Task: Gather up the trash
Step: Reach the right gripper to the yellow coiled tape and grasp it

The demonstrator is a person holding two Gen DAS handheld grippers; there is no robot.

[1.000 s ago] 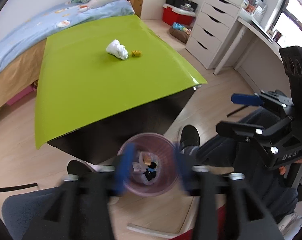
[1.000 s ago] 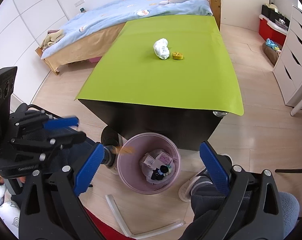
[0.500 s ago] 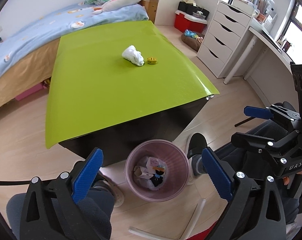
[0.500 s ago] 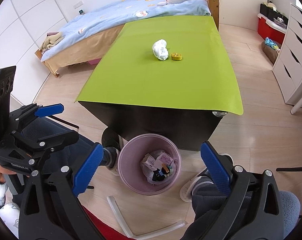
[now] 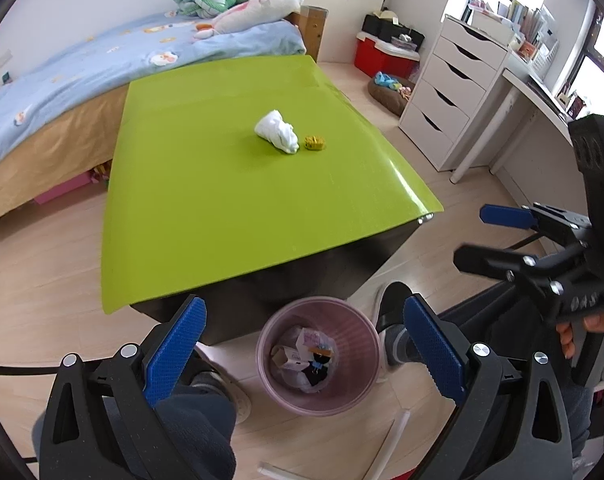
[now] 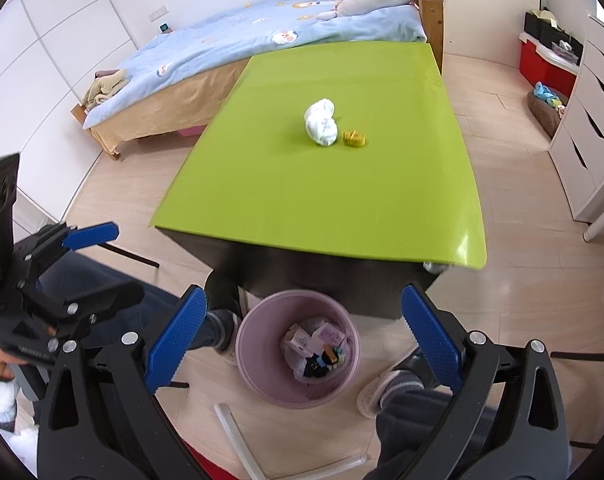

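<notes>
White crumpled tissue (image 5: 277, 132) is lying near the middle of the green tabletop (image 5: 206, 208), and a small yellow scrap (image 5: 313, 143) is sitting just beside it, to its right as you are facing it; in the right wrist view the same tissue (image 6: 321, 122) and yellow scrap (image 6: 354, 138) are showing side by side, close but apparently not touching. These two pieces are looking like the trash you are still needing to collect. Down on the wooden floor, against the near edge of the table, a pale pink bin (image 5: 320, 356) is standing upright between your feet, and it is already holding several items: small cartons, wrappers and something dark, too jumbled to name for certain. So part of the job is appearing done, while the tabletop is still waiting for you. Your left gripper (image 5: 306, 344) is hanging over the bin with its blue fingers (image 5: 174, 344) spread wide and nothing between them. Your right gripper (image 6: 300, 336) is likewise hovering above the bin (image 6: 298, 350), jaws wide apart and carrying nothing. Both tools are well apart from the tissue and the scrap, so a reach forward across the table is likely coming next. Beyond the table, a bed with a blue cover (image 5: 102, 64) and a white chest of drawers (image 5: 454, 92) are filling the room.
</notes>
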